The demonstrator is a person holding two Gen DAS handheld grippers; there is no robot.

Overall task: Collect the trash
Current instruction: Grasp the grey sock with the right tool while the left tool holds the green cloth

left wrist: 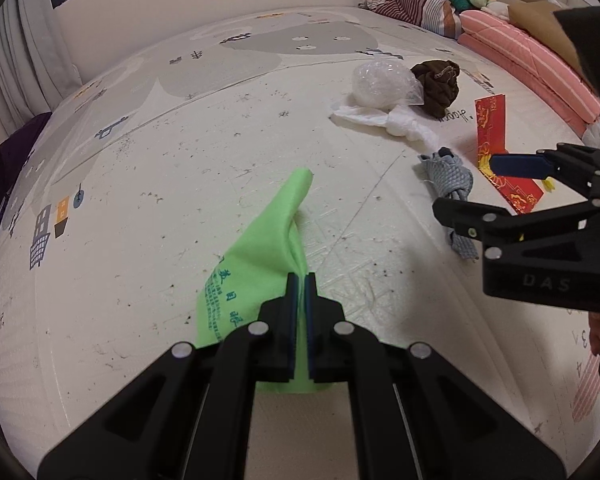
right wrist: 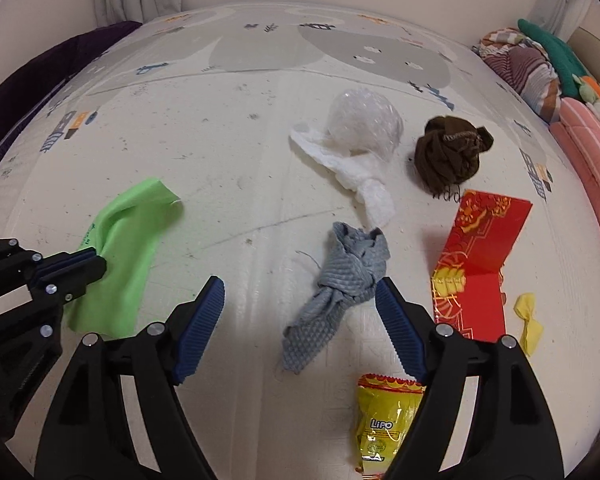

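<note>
Grey knotted rag (right wrist: 338, 292) lies on the floor mat (right wrist: 236, 168) between the wide-open right tool (right wrist: 300, 312); soft, light, best pinched at its knot. Left tool (left wrist: 300, 284) clamps the green cloth (left wrist: 260, 264).

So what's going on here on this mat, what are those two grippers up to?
A person is collecting trash off a floor mat with a hand-held gripper in each hand. The left gripper is shut on a green bag. The right gripper is open and empty, its jaws either side of a knotted grey cloth lying on the mat. A red envelope, a yellow snack wrapper, a brown cloth ball and white plastic lie untouched.
</note>
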